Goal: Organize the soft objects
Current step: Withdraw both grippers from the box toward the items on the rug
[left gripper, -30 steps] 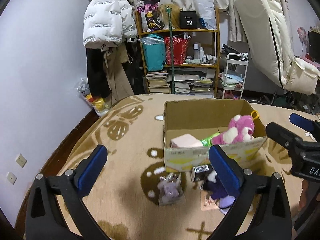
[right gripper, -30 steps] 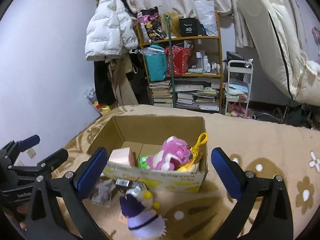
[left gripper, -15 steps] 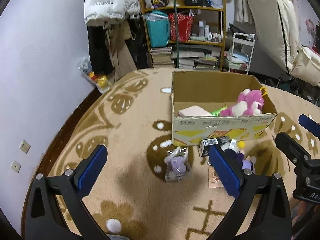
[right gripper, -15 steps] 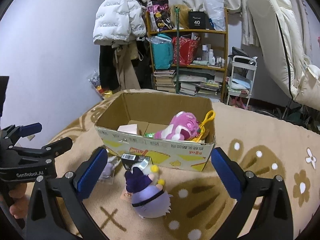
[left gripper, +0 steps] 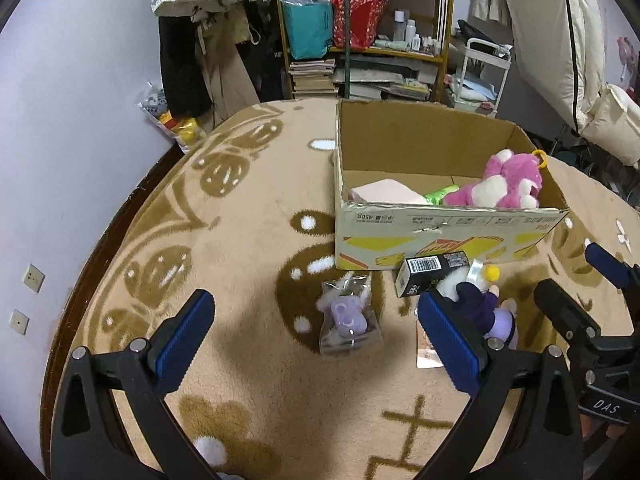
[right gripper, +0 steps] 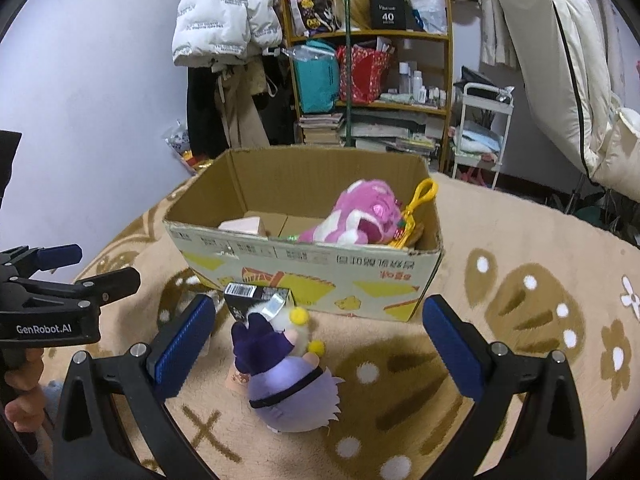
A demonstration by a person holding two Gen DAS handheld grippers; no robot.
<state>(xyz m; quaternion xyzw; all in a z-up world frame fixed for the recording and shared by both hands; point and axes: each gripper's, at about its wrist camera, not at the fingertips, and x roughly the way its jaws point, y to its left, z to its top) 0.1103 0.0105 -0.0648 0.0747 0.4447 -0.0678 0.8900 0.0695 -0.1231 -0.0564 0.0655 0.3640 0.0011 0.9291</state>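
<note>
Clearly "GenRobot.AI" on left gripper, "40" on shelf box

A beige carpet patterned with brown shapes and white dots was seen. The brown cardboard box was printed with yellow shapes and red marks. A pink-and-white plush, a yellow clip, a purple doll and blue gripper pads were shown.

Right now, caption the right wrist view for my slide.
Open right gripper frames a purple plush doll before the cardboard box.
</note>
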